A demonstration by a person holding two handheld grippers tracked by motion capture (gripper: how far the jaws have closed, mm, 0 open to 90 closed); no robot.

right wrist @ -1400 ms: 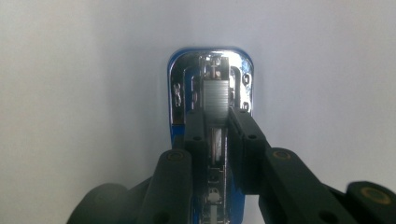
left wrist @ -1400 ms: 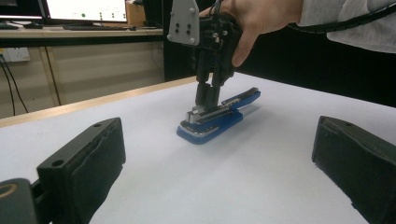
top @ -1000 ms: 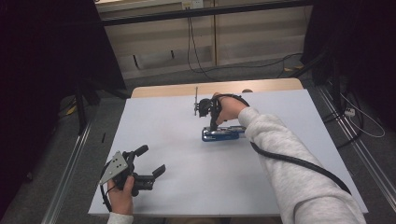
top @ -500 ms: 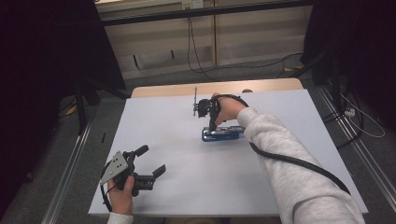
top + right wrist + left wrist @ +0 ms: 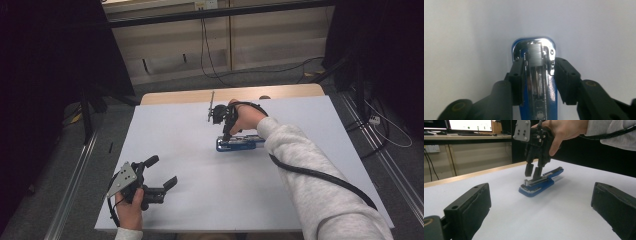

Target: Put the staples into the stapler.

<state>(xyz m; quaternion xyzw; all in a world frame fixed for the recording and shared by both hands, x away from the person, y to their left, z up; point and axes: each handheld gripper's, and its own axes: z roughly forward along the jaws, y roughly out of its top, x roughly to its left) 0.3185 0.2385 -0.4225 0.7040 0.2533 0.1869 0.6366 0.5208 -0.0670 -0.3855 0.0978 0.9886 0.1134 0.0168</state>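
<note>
The left gripper (image 5: 161,175) rests near the front left corner of the tabletop (image 5: 170,135), held in a hand (image 5: 131,211). Its fingers are wide open and hold nothing. It has not moved in the last second.

Go right and you find the blue stapler (image 5: 240,143). It lies flat near the middle of the tabletop, a bit toward the back edge. Its long side runs left to right, along the back edge. The shiny metal front end points to the left edge, and the other end points to the right edge.

The right gripper (image 5: 226,134) comes down on the stapler from above. In the right gripper view, its fingers (image 5: 517,75) sit one on each side of the stapler's front end. The left one touches the side. The right one looks just beside it, so the fingers are only a little open and not squeezing yet. This gripper has hardly shifted in the last second, and the stapler has stayed put. I think a grab is about to happen, and the stapler has not been lifted.
</note>
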